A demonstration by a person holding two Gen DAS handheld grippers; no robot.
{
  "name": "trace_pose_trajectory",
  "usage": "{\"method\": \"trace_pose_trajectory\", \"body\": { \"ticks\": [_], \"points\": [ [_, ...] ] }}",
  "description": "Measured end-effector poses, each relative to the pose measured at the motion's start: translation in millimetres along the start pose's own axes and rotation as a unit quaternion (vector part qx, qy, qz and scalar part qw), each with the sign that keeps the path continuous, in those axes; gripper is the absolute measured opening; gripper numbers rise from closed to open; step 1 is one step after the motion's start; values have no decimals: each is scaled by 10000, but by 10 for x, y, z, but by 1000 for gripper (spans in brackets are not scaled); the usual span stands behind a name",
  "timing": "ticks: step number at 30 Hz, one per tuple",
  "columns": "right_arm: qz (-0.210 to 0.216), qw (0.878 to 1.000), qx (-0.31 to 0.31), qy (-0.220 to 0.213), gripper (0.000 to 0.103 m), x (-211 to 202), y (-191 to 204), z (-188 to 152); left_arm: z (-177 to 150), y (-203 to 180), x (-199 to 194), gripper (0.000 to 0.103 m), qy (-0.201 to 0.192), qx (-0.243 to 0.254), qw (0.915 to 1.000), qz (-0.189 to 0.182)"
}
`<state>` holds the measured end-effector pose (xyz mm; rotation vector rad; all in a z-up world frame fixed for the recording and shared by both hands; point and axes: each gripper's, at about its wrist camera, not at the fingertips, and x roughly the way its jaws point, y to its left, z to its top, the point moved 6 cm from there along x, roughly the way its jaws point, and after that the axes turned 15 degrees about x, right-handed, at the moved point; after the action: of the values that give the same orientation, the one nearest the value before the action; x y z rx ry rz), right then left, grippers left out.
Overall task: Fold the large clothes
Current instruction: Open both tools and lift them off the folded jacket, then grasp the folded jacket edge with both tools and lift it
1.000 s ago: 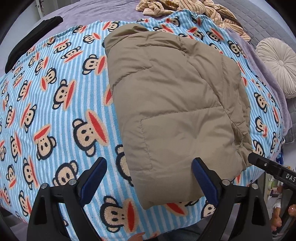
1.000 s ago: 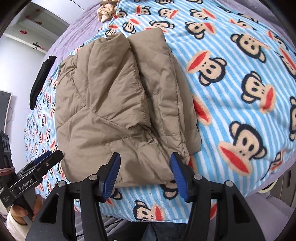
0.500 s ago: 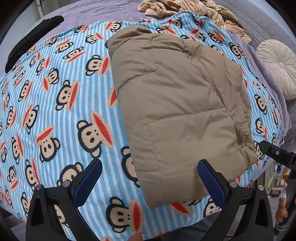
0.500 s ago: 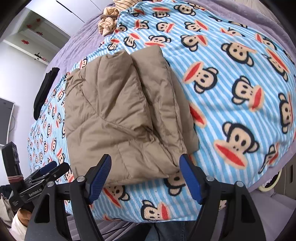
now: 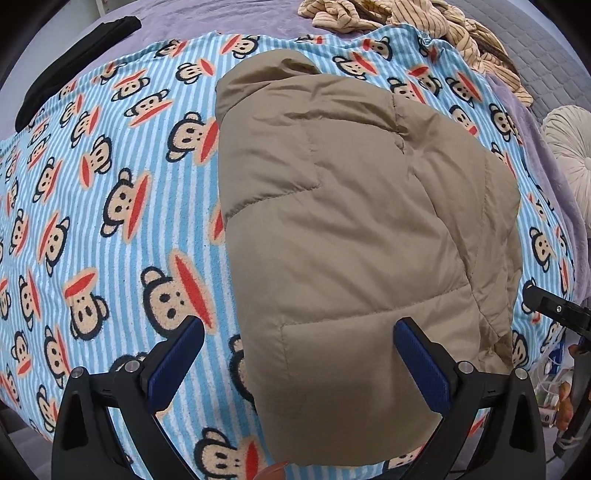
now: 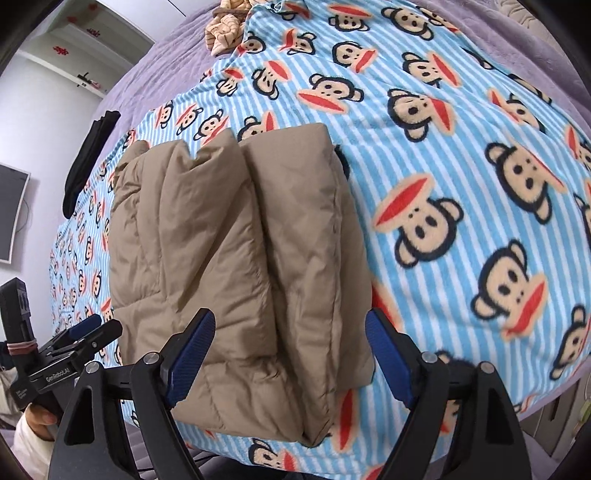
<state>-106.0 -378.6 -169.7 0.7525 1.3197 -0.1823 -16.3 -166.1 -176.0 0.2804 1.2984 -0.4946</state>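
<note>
on bed: one folded jacket (image 5: 347, 236)

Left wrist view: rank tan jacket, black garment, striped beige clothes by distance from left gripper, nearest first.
From the left gripper:
1. Tan jacket, folded, its near edge lying between the open fingers.
2. Black garment, far left on the purple cover.
3. Striped beige clothes, top right. Items 2 and 3 are close to call.
</note>
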Motion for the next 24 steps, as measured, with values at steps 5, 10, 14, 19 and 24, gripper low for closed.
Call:
{"method": "trace_pose_trajectory", "body": {
  "ticks": [5, 10, 14, 19, 24],
  "points": [
    [138, 9997, -179, 126, 103, 85, -6, 101, 45, -3, 88, 103, 55, -115, 9999, -114],
    [389, 9972, -416, 483, 103, 220, 135, 118, 91, -21, 166, 103, 107, -125, 9996, -231],
    [182, 9949, -673, 727, 103, 447, 202, 124, 135, -14, 214, 103, 123, -92, 9994, -322],
    [8, 9935, -423, 1061, 103, 736, 76, 264, 227, 39, 198, 103, 24, -2, 9976, -685],
    [684, 9887, -277, 1307, 103, 730, 127, 374, 388, 386, 189, 103, -356, -404, 9893, -1356]
  ]
}}
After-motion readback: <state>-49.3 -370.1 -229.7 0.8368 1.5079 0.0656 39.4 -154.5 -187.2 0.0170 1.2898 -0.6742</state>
